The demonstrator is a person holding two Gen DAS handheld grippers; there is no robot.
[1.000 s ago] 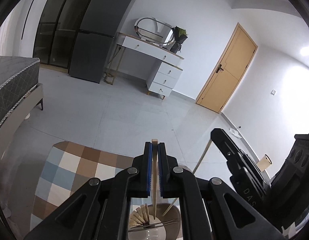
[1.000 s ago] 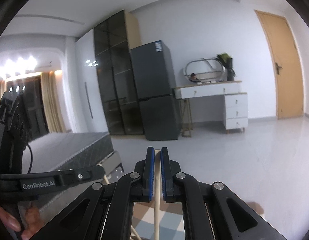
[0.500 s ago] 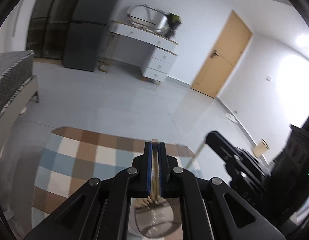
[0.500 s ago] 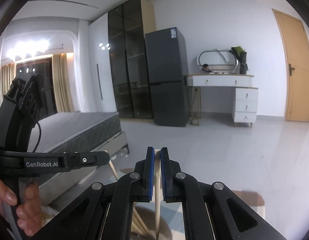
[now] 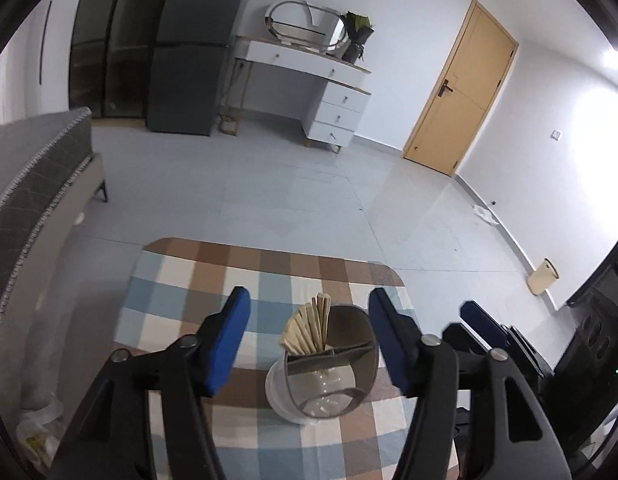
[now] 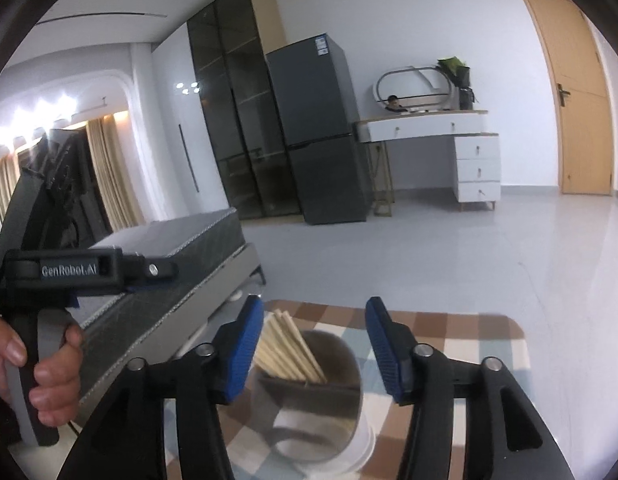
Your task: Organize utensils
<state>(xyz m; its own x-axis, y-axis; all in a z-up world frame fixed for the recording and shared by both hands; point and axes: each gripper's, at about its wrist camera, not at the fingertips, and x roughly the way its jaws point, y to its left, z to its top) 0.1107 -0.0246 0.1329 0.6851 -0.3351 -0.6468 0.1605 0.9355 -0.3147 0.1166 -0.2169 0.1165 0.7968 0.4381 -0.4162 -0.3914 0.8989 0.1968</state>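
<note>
Wooden chopsticks (image 5: 309, 330): bundled in the left compartment of the holder, low centre of the left wrist view
Left gripper (image 5: 309, 336): jaws opening, spread wide, nothing pinched (chopsticks stand beyond the gap)
Holder (image 5: 341, 400): upright on the checked cloth (image 5: 237, 276)
Right gripper (image 6: 315, 344): jaws opening, spread, empty; chopsticks just beside its left pad
Hand (image 6: 33, 372): lower left, squeezing a handle
</note>
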